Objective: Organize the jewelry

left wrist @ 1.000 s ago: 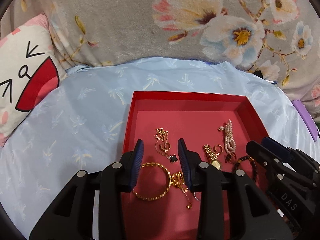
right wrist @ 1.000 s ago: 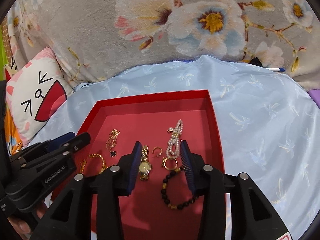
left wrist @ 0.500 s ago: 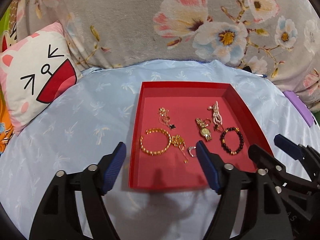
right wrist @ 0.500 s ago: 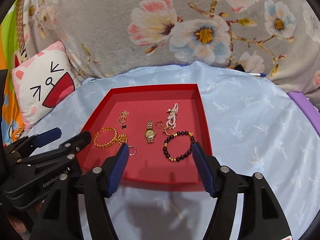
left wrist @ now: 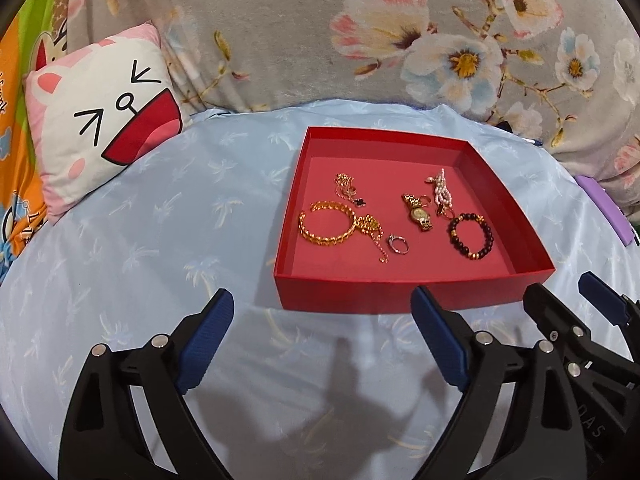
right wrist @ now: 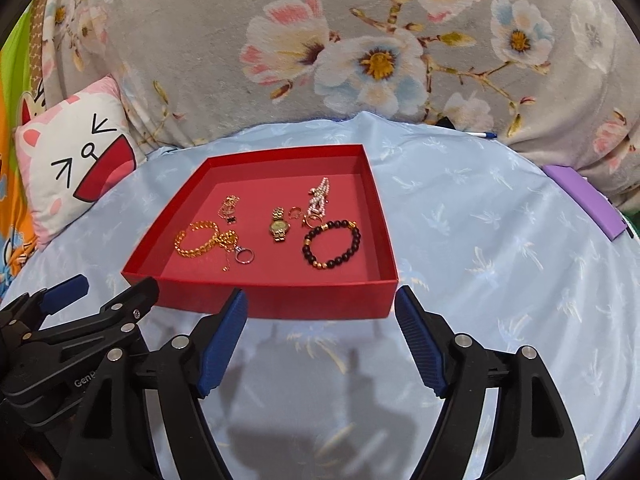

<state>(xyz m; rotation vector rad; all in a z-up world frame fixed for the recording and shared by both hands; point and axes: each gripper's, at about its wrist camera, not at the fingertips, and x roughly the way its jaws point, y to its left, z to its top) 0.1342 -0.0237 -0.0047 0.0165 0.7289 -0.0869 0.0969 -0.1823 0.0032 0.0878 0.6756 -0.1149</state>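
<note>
Both the left gripper (left wrist: 322,308) and right gripper (right wrist: 320,304) hang released, holding nothing. The red tray (left wrist: 400,292) lies on the bedsheet (left wrist: 140,240), jewelry inside.

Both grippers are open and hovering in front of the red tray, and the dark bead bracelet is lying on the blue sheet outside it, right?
Not quite. The right wrist view shows the dark bead bracelet lying inside the red tray, not on the blue sheet. The rest holds.

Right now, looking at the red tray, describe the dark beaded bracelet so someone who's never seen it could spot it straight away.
On the pale blue sheet sits an open red tray holding jewelry. The dark beaded bracelet lies open in a loop at its right side, just right of the gold watch. It is the only piece made of round black beads; its neighbours are gold or pearl.
</note>
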